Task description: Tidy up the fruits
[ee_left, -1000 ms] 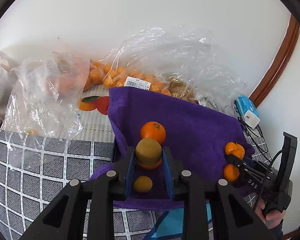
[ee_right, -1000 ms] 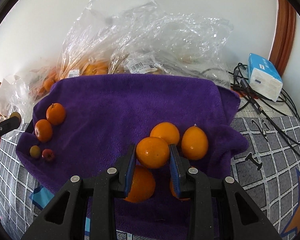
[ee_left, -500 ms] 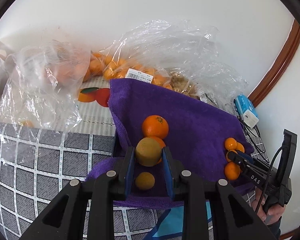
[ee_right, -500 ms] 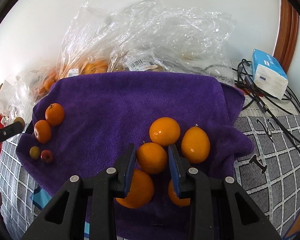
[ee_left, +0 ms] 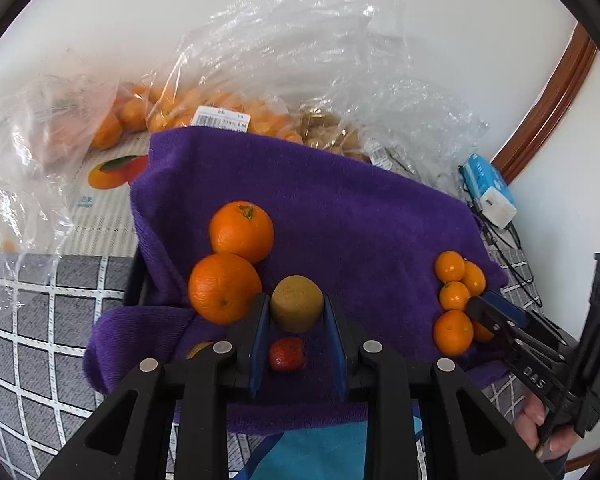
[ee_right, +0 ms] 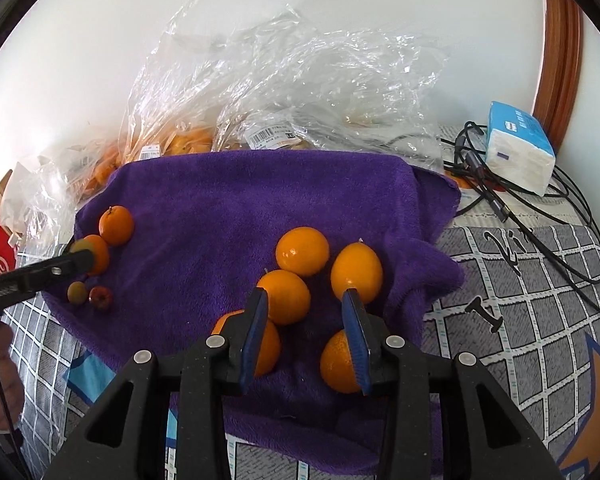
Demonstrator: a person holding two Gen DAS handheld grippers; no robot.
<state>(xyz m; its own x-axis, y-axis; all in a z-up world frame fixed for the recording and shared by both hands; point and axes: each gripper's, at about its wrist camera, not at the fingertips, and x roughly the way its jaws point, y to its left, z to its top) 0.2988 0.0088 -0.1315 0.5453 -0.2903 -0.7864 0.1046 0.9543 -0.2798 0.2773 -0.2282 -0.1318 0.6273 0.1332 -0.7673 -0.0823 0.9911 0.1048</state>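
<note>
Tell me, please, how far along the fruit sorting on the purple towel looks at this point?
Partly done. Five yellow-orange citrus sit grouped on the purple towel; the right gripper is opening, its pads off the one just set there. Two oranges and two small fruits lie at the other end. In hand: the left gripper carries a greenish-brown fruit. Left: placing it; the plastic bags hold more fruit.

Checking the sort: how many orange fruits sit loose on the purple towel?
7: five clustered at the right gripper, one between its opening jaws; two near the towel's left edge. Others may be hidden.
</note>
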